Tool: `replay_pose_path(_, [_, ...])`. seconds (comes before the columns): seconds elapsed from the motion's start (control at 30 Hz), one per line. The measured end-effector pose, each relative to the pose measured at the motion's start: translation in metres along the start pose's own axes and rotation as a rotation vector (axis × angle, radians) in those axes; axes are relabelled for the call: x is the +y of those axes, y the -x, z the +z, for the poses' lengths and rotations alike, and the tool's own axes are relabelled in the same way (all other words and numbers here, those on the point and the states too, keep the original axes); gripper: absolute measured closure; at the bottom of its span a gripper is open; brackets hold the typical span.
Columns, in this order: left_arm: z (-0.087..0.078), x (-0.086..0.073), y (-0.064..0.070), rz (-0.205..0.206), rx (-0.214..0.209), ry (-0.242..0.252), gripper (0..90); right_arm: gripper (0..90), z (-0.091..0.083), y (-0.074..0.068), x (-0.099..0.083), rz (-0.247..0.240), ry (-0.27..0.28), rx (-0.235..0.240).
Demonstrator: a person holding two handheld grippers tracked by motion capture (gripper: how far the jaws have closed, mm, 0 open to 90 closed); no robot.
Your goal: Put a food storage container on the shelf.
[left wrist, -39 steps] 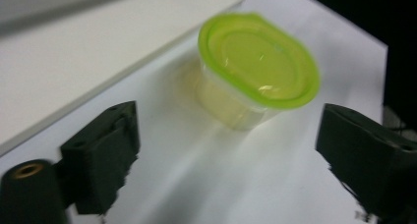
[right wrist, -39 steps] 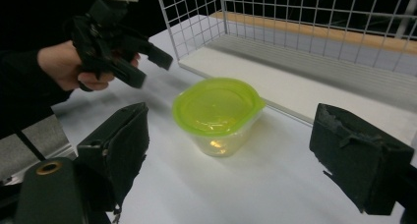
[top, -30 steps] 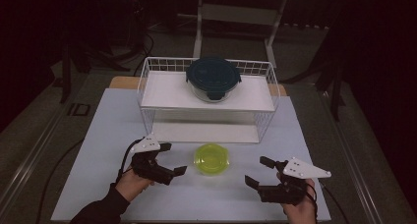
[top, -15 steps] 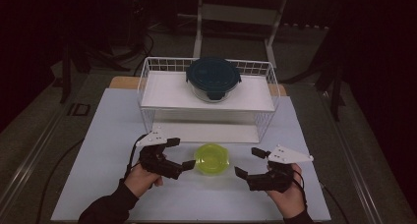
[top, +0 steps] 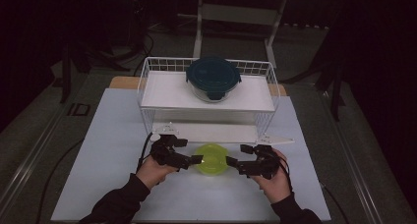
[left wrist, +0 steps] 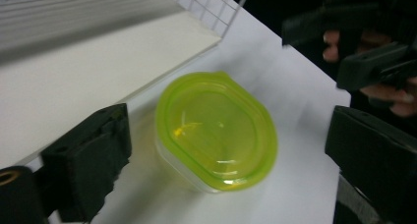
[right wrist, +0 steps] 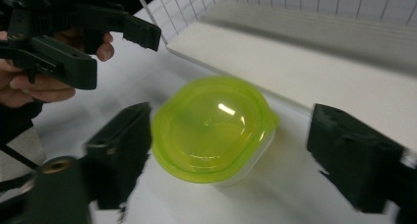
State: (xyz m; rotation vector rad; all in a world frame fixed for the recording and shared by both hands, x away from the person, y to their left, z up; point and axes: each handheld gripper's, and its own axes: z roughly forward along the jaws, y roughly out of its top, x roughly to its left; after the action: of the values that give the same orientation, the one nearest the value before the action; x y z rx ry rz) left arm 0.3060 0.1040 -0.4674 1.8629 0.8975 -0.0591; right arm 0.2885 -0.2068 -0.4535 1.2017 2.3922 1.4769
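Both grippers have been brought inward over the last second, from well apart at either side to just beside the small yellow-green lidded container [top: 212, 158], which has stayed in place on the white table [top: 113, 135].

That container is seen near the front of the table, just in front of the white wire rack [top: 147, 94] and its lower white shelf [top: 211, 132]. Its lid is translucent and rounded, with a small tab at one edge, over a clear base.

The left gripper [top: 189, 161] is held at the container's left side by the person's left hand [top: 153, 170]; its jaws are spread wide, nothing is held between them, and the container is framed between them in the left gripper view [left wrist: 216, 130]. The right gripper [top: 235, 163] is held at the container's right side by the right hand [top: 273, 177], jaws likewise wide and empty, with the container between them in the right gripper view [right wrist: 211, 128]. Whether either gripper touches the container cannot be told.

Farther behind the container, on the rack's upper shelf, a round glass bowl with a dark teal clip-on lid [top: 213, 78] is seen. Beyond the rack, dark floor and a metal stand are seen.
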Motion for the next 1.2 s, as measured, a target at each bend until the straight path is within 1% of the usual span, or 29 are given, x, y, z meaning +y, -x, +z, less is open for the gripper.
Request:
replay_pose_path(0.03, [0.001, 0.0, -0.002, -0.014, 0.007, 0.003, 7.0, 22.2, 0.003, 0.002, 0.0, 0.015, -0.008, -0.002])
replay_pose_path(0.07, [0.002, 0.0, -0.004, -0.042, -0.001, 0.012, 9.9, 23.3, 0.005, 0.004, -0.001, 0.029, -0.02, 0.003])
replay_pose_path(0.1, [0.004, 0.0, -0.005, -0.057, 0.002, 0.008, 14.9, 24.9, 0.009, 0.007, -0.001, 0.054, -0.033, 0.003])
replay_pose_path(0.17, [0.007, 0.0, -0.008, -0.081, 0.003, -0.01, 16.8, 26.8, 0.012, 0.009, -0.002, 0.07, -0.044, -0.003])
replay_pose_path(0.23, [0.011, -0.001, -0.01, -0.096, 0.018, -0.032, 21.6, 29.5, 0.016, 0.011, -0.003, 0.087, -0.057, -0.016])
replay_pose_path(0.27, [0.013, -0.001, -0.011, -0.108, 0.016, -0.044, 21.7, 30.1, 0.018, 0.012, -0.003, 0.094, -0.064, -0.013])
replay_pose_path(0.3, [0.015, -0.001, -0.011, -0.133, 0.023, -0.057, 21.8, 31.8, 0.02, 0.013, -0.003, 0.1, -0.067, -0.017])
replay_pose_path(0.33, [0.016, -0.002, -0.012, -0.145, 0.032, -0.062, 23.2, 33.7, 0.021, 0.014, -0.003, 0.109, -0.069, -0.015])
replay_pose_path(0.4, [0.02, -0.003, -0.015, -0.191, 0.047, -0.081, 29.2, 38.4, 0.024, 0.017, -0.004, 0.13, -0.073, -0.016])
replay_pose_path(0.43, [0.022, -0.004, -0.017, -0.213, 0.042, -0.085, 29.6, 40.5, 0.025, 0.019, -0.004, 0.148, -0.079, -0.012])
replay_pose_path(0.47, [0.023, -0.005, -0.018, -0.225, 0.053, -0.098, 32.3, 40.7, 0.026, 0.021, -0.005, 0.168, -0.087, 0.001])
replay_pose_path(0.5, [0.024, -0.005, -0.019, -0.237, 0.062, -0.106, 33.2, 41.7, 0.028, 0.023, -0.005, 0.182, -0.093, -0.003])
replay_pose_path(0.53, [0.024, -0.007, -0.021, -0.245, 0.052, -0.11, 34.5, 44.6, 0.029, 0.024, -0.006, 0.194, -0.104, -0.005])
replay_pose_path(0.6, [0.024, -0.008, -0.022, -0.266, 0.055, -0.115, 36.2, 45.9, 0.031, 0.026, -0.007, 0.219, -0.119, -0.006])
replay_pose_path(0.63, [0.024, -0.008, -0.022, -0.278, 0.049, -0.116, 38.2, 48.2, 0.032, 0.027, -0.008, 0.23, -0.129, 0.005])
replay_pose_path(0.67, [0.024, -0.009, -0.023, -0.276, 0.052, -0.121, 38.9, 48.8, 0.032, 0.028, -0.008, 0.239, -0.136, 0.005])
replay_pose_path(0.7, [0.024, -0.009, -0.024, -0.281, 0.045, -0.126, 41.5, 49.7, 0.033, 0.029, -0.009, 0.247, -0.145, 0.009])
replay_pose_path(0.73, [0.025, -0.009, -0.024, -0.28, 0.05, -0.136, 43.1, 50.0, 0.034, 0.029, -0.009, 0.26, -0.158, 0.019])
replay_pose_path(0.77, [0.026, -0.01, -0.024, -0.284, 0.047, -0.146, 44.1, 51.6, 0.036, 0.03, -0.01, 0.275, -0.166, 0.02])
replay_pose_path(0.8, [0.027, -0.011, -0.025, -0.29, 0.032, -0.152, 46.5, 52.9, 0.037, 0.03, -0.01, 0.282, -0.178, 0.027])
replay_pose_path(0.87, [0.029, -0.012, -0.025, -0.296, 0.033, -0.162, 49.6, 57.2, 0.039, 0.03, -0.011, 0.304, -0.189, 0.031])
replay_pose_path(0.9, [0.029, -0.012, -0.025, -0.305, 0.025, -0.164, 53.6, 58.3, 0.04, 0.03, -0.012, 0.308, -0.198, 0.035])
replay_pose_path(0.93, [0.03, -0.013, -0.025, -0.303, 0.033, -0.164, 57.1, 61.5, 0.041, 0.03, -0.012, 0.316, -0.204, 0.038])
replay_pose_path(1.0, [0.031, -0.015, -0.026, -0.305, 0.023, -0.175, 63.4, 65.2, 0.042, 0.03, -0.013, 0.327, -0.218, 0.043])
replay_pose_path(1.03, [0.03, -0.015, -0.027, -0.317, 0.018, -0.171, 64.3, 67.1, 0.043, 0.031, -0.014, 0.342, -0.215, 0.056])
replay_pose_path(1.07, [0.03, -0.015, -0.026, -0.315, 0.013, -0.172, 67.1, 69.4, 0.043, 0.031, -0.013, 0.354, -0.218, 0.066])
replay_pose_path(1.1, [0.03, -0.015, -0.025, -0.309, 0.021, -0.174, 67.3, 69.7, 0.043, 0.03, -0.013, 0.356, -0.221, 0.062])
replay_pose_path(1.17, [0.03, -0.014, -0.023, -0.316, 0.017, -0.176, 68.7, 70.8, 0.043, 0.03, -0.012, 0.348, -0.229, 0.063])
replay_pose_path(1.2, [0.03, -0.015, -0.023, -0.311, 0.021, -0.175, 69.1, 71.2, 0.043, 0.029, -0.012, 0.347, -0.231, 0.059])
